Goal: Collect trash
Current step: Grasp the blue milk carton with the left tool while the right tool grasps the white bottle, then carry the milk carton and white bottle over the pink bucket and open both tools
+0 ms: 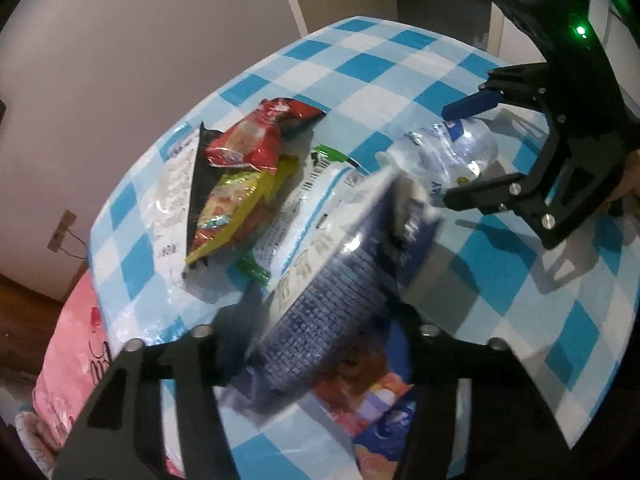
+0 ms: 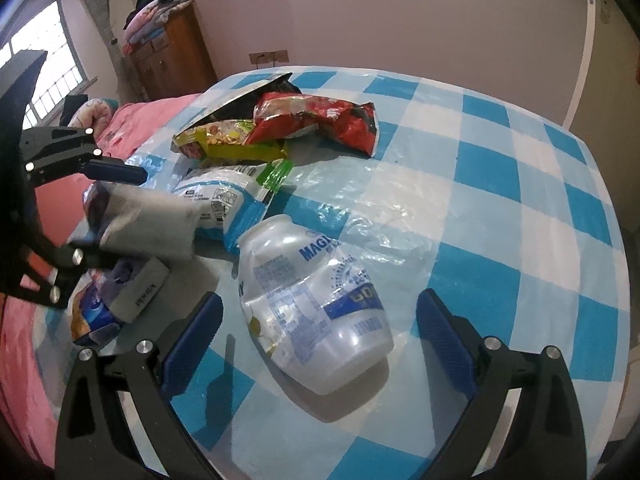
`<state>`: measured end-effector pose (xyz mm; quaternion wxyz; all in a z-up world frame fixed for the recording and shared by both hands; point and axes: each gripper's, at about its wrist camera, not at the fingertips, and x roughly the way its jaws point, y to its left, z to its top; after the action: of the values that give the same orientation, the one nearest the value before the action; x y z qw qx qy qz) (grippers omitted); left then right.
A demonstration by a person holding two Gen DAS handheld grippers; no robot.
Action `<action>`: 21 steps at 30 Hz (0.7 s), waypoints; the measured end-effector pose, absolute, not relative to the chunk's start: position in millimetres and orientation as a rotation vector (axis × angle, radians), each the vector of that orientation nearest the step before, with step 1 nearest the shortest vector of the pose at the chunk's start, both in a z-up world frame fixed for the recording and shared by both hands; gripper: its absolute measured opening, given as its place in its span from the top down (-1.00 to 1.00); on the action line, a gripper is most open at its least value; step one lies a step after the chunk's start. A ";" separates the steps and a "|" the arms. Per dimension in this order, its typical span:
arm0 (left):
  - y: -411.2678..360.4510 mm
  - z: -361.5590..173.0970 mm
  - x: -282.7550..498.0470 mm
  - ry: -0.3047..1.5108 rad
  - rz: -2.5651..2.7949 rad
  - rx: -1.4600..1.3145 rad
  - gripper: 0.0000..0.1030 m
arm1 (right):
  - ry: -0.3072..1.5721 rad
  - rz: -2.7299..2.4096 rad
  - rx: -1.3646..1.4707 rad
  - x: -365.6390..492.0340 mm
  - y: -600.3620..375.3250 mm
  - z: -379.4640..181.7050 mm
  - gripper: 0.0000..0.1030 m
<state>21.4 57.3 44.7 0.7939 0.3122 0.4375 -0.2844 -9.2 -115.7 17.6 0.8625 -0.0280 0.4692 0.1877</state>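
Note:
My left gripper (image 1: pixel 320 320) is shut on a blue and silver snack wrapper (image 1: pixel 340 280) and holds it above the table; the same wrapper looks grey and blurred in the right wrist view (image 2: pixel 148 220). My right gripper (image 2: pixel 320 312) is open, its blue pads either side of a crushed clear plastic bottle (image 2: pixel 316 300) lying on the checked tablecloth (image 2: pixel 500 200). The bottle also shows in the left wrist view (image 1: pixel 452 152). A red wrapper (image 2: pixel 316 120), a yellow wrapper (image 2: pixel 224 140) and a white-blue bag (image 2: pixel 224 204) lie piled behind it.
A small grey box (image 2: pixel 140 292) and colourful packets (image 2: pixel 92 316) lie at the table's left edge. A pink bed cover (image 2: pixel 24 352) lies left of the table. A wooden cabinet (image 2: pixel 176 56) stands by the far wall.

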 end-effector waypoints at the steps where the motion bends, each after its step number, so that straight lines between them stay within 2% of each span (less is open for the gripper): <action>1: 56.3 45.3 20.0 0.930 -0.604 0.674 0.02 | 0.982 0.393 -0.068 -9.5 -114.8 17.4 -0.87; 5: 52.6 47.7 14.2 0.891 -0.559 0.671 0.12 | 0.969 0.373 -0.113 -12.7 -112.2 15.2 -0.86; 7: 53.5 47.9 13.9 0.892 -0.533 0.646 0.13 | 0.962 0.350 -0.147 -15.1 -110.3 15.1 -0.74; 11: 62.2 53.5 15.1 0.892 -0.487 0.545 0.14 | 0.947 0.313 -0.177 -18.5 -113.7 16.2 -0.36; 21: 87.3 68.6 0.1 0.867 -0.394 0.312 0.18 | 0.939 0.328 -0.071 -22.5 -127.9 18.8 -0.30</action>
<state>0.1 87.3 68.6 0.8769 0.1496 0.4158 -0.1890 -22.5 -127.9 18.8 0.8783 -0.0341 0.4502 0.1574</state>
